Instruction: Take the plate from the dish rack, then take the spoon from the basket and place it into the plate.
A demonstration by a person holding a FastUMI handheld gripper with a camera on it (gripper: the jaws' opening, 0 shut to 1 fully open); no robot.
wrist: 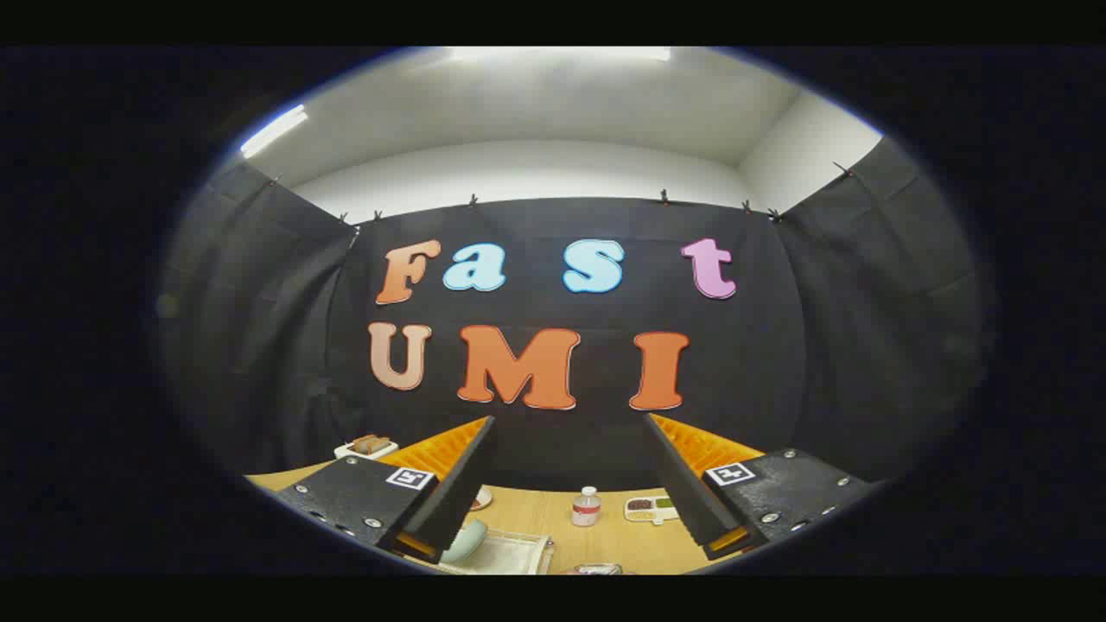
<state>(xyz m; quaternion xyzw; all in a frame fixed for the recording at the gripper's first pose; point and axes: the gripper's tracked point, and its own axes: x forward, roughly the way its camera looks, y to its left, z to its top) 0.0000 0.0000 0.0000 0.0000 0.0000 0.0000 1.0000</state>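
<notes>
Wooden table [536, 514] beneath spread hand-held gripper [570, 484]

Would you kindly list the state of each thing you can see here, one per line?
gripper: open, fingers wide apart, holding nothing, raised above the table
bottle: upright, capped, on the table beyond the fingers
divided dish: flat on the table, filled
pale plate: near the rack, partly hidden by one finger
</notes>
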